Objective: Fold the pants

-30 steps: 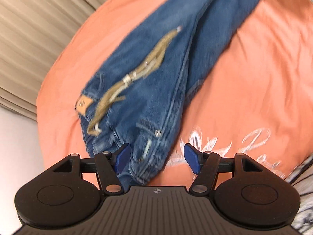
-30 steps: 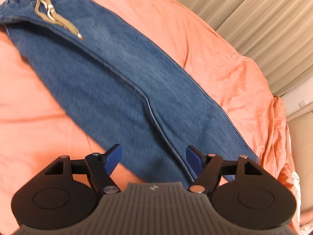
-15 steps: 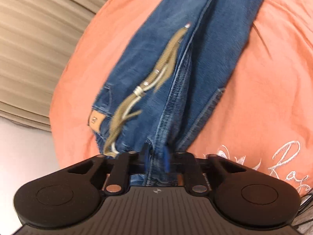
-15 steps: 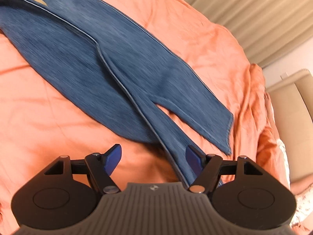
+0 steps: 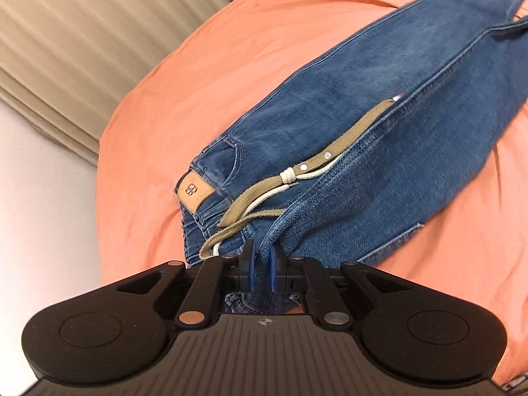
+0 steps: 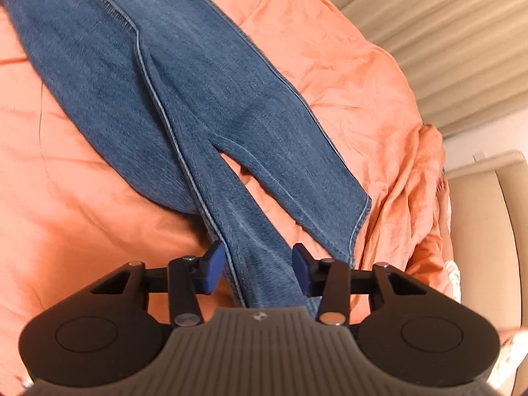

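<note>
Blue jeans (image 5: 363,125) lie on an orange bedspread (image 5: 198,82), folded lengthwise, with a tan drawstring (image 5: 264,191) and a leather patch (image 5: 194,191) at the waist. My left gripper (image 5: 259,264) is shut on the waistband edge. In the right wrist view the two legs (image 6: 184,76) part near the hems. My right gripper (image 6: 255,264) is open, its blue pads on either side of the near leg (image 6: 260,254), close to its hem. The other leg's hem (image 6: 359,217) lies to the right.
Beige curtains (image 5: 82,49) hang behind the bed. The bedspread bunches at the bed's edge (image 6: 425,191) by a beige padded chair or headboard (image 6: 488,231). A white wall or floor (image 5: 43,198) shows to the left.
My left gripper closed on the waistband and stays shut on it. My right gripper moved down the legs toward the hems and narrowed around the near leg.
</note>
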